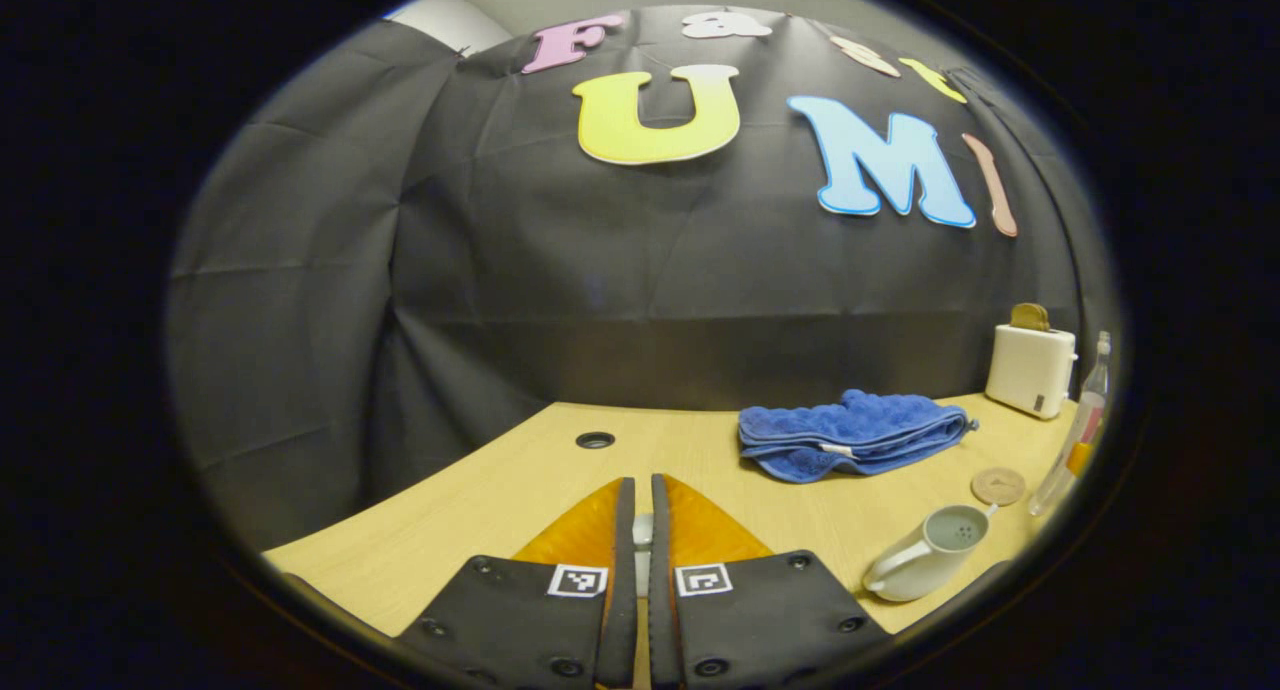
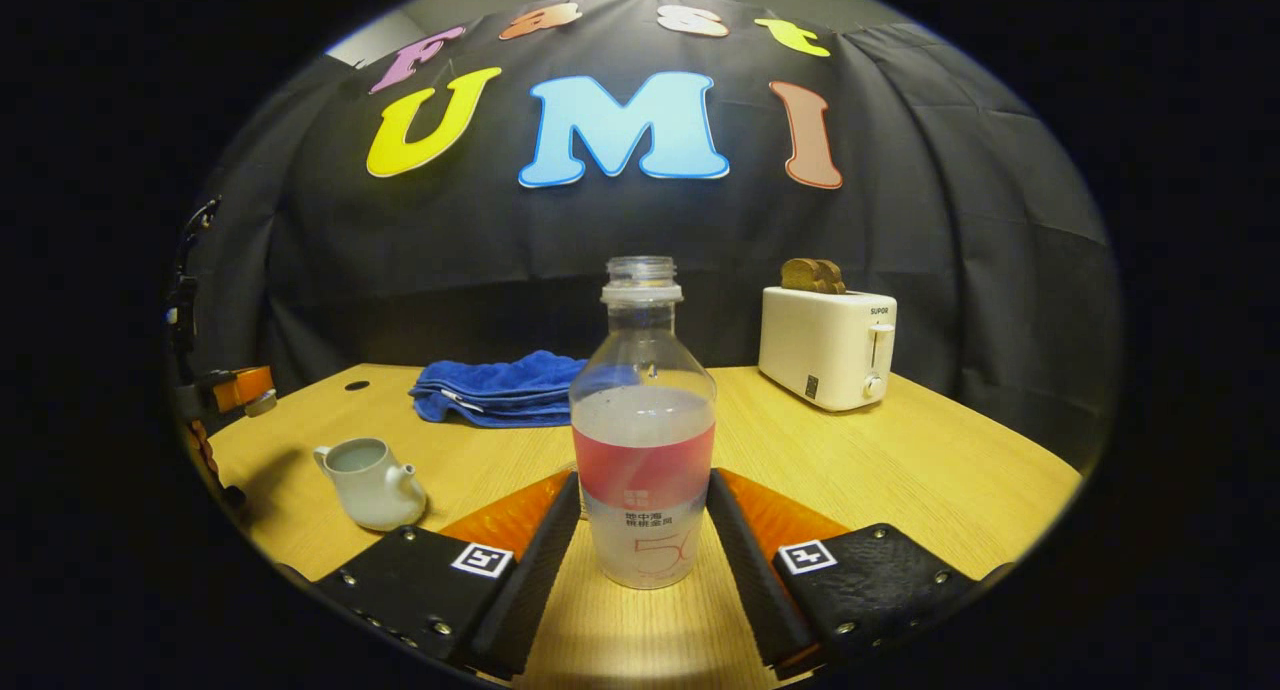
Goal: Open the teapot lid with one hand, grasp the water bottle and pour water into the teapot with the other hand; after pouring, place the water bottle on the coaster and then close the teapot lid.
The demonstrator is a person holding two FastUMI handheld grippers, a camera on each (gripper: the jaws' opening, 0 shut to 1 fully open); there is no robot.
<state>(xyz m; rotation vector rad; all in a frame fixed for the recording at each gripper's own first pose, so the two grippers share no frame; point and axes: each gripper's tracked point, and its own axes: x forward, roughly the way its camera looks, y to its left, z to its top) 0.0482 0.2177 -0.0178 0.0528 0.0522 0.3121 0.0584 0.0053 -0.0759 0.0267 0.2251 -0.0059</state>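
Observation:
The white teapot (image 2: 372,485) stands on the table with its top open; it is also at the lower right of the left gripper view (image 1: 925,560). My left gripper (image 1: 642,485) is shut on a small white piece, the teapot lid (image 1: 643,530), held left of the pot; in the right gripper view it hangs at the far left (image 2: 235,390). The uncapped water bottle (image 2: 643,450), about half full, stands upright on the table between my right gripper's fingers. My right gripper (image 2: 643,475) is shut on its sides. A round cork coaster (image 1: 998,486) lies beside the bottle (image 1: 1078,420).
A folded blue towel (image 2: 500,390) lies at the back of the wooden table (image 2: 900,470). A white toaster (image 2: 828,345) with bread in it stands at the back right. A cable hole (image 1: 595,439) sits near the far edge.

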